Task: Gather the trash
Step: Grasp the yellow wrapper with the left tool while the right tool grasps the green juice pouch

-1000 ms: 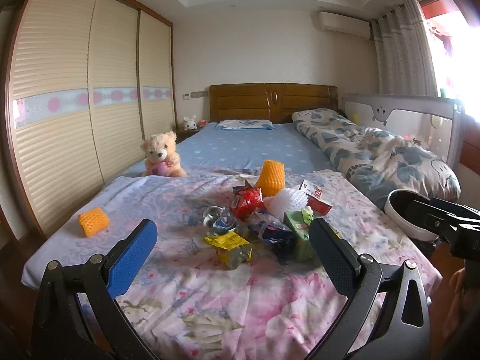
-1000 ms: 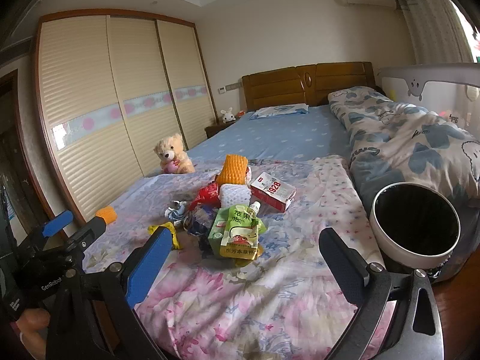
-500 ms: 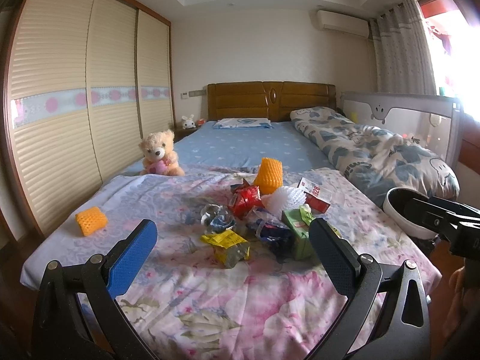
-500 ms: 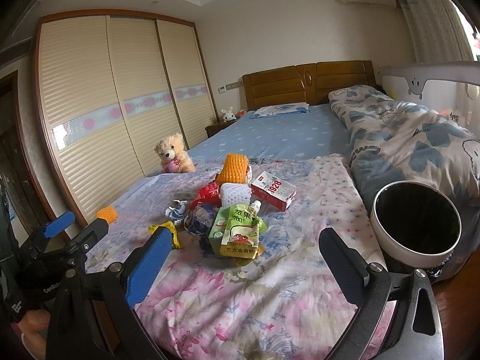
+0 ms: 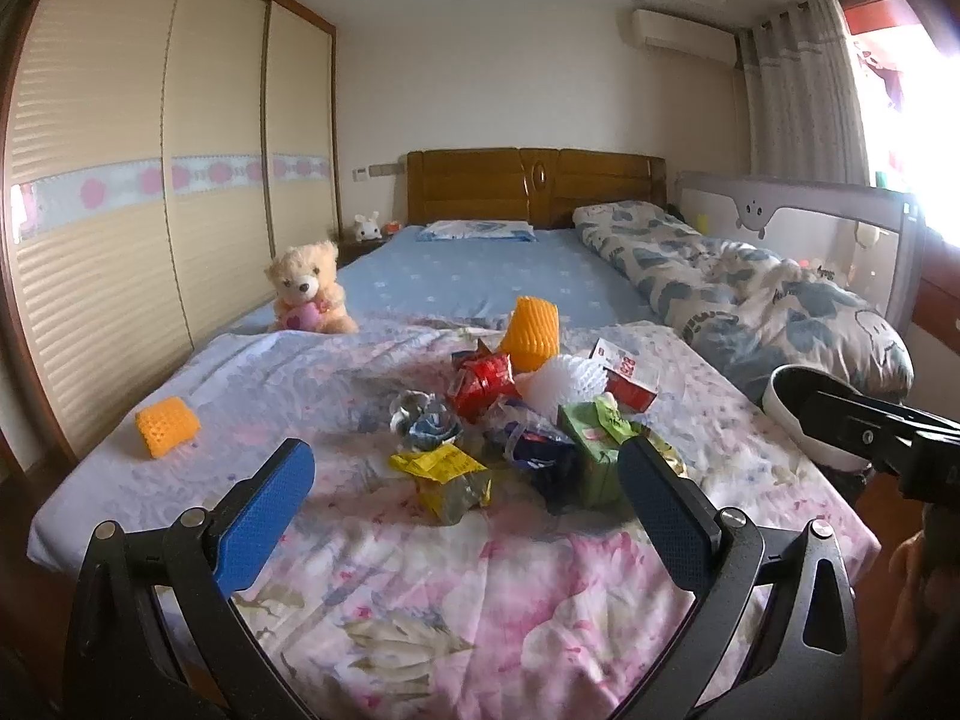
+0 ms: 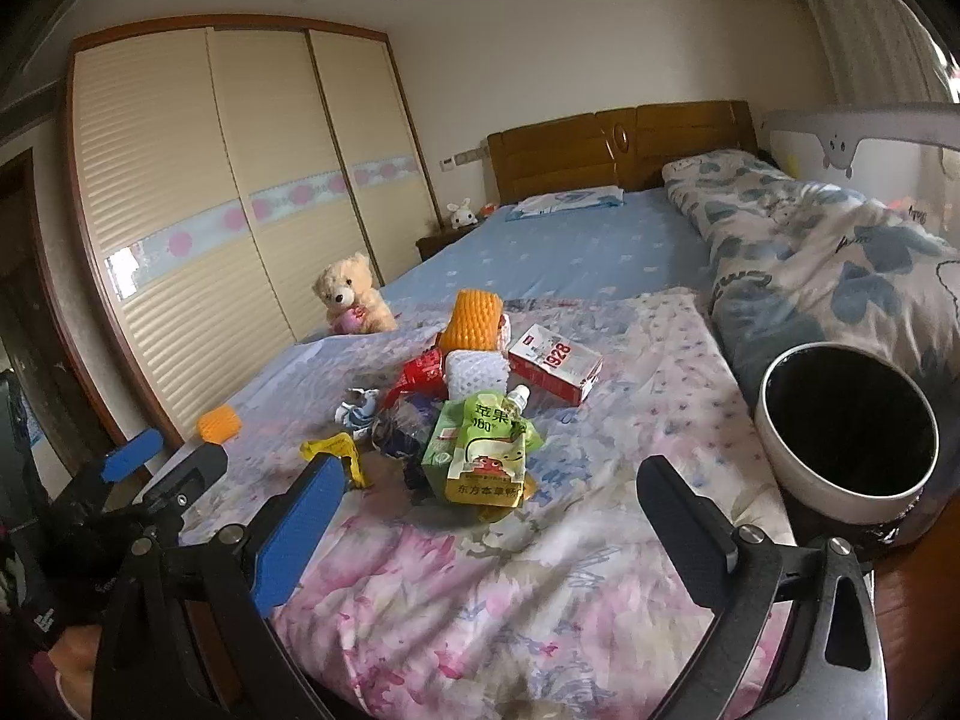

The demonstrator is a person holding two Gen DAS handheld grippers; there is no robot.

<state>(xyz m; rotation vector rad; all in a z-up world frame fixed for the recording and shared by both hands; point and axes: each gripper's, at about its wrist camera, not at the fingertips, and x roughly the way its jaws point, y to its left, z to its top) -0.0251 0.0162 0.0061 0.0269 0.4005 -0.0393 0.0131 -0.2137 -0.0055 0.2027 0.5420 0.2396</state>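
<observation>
Both fingers of the left gripper (image 5: 465,516) are standing wide apart, holding nothing; the right gripper (image 6: 486,516) is gaping likewise. One trash pile (image 5: 516,426) is lying on the floral sheet (image 5: 480,600), with two orange foam nets (image 5: 167,426) and one bin (image 6: 846,426) beside the bed.

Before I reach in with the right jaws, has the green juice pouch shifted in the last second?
No. The green juice pouch lies as before, just in front of the red-and-white box; only the view has tilted slightly.
</observation>
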